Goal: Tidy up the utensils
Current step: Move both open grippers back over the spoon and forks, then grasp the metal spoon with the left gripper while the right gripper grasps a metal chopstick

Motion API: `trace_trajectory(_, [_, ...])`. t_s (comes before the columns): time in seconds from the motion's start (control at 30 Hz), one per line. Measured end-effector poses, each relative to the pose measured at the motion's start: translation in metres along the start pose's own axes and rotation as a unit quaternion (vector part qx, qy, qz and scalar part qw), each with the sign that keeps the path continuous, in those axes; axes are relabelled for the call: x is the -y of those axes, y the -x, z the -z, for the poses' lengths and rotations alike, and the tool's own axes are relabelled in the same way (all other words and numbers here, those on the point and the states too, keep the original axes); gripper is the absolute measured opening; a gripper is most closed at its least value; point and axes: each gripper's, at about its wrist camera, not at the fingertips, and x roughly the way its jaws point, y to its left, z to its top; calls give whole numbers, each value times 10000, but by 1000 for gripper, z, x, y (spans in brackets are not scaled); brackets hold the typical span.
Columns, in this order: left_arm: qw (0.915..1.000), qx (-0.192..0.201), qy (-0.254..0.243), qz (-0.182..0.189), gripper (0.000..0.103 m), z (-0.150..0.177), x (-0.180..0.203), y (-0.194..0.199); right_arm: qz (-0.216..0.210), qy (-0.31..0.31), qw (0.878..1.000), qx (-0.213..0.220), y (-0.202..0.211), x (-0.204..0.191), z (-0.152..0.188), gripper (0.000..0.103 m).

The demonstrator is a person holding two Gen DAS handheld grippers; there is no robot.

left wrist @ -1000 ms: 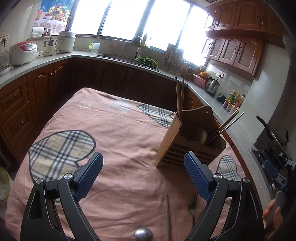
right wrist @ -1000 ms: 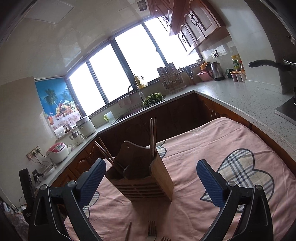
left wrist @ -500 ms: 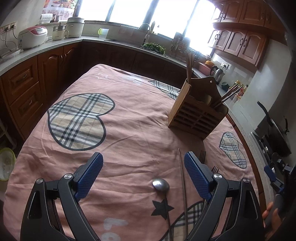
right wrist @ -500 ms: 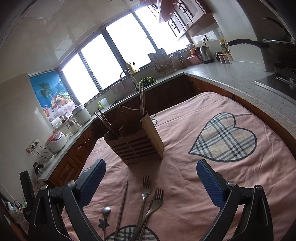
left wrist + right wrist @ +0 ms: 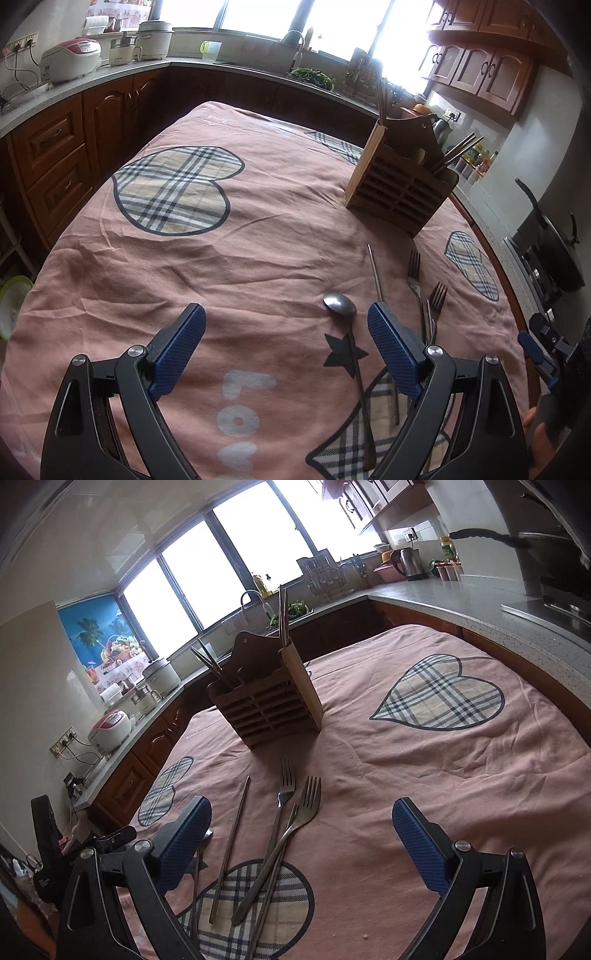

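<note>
— Utensils: where do they lie?
— A spoon (image 5: pixel 339 303), a chopstick (image 5: pixel 229 847) and two forks (image 5: pixel 283 801) lie loose on the pink cloth (image 5: pixel 258 229) covering the desk, near its front edge; the forks' handles cross. The wooden holder (image 5: pixel 266 705) stands further back, chopsticks upright in it.
— And the room?
— Dark wood cabinets (image 5: pixel 55 147), a grey counter with a rice cooker (image 5: pixel 70 61), bright windows (image 5: pixel 236 565) over the sink.
— The tools?
— Left gripper (image 5: pixel 286 341) and right gripper (image 5: pixel 301 834) hover above the cloth — both spread wide, holding nothing.
</note>
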Motion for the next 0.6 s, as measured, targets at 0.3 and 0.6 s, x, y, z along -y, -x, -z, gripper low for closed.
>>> trace_trajectory(0.3, [9995,-236,-201,81,91,13,16,-10,-41,132,9998,-169,-7,-6,12,99])
trace_trajectory(0.6, [9974,-508,-498,100,83,13,34,-32,-31,143,9995,-264,-18,-8,12,98])
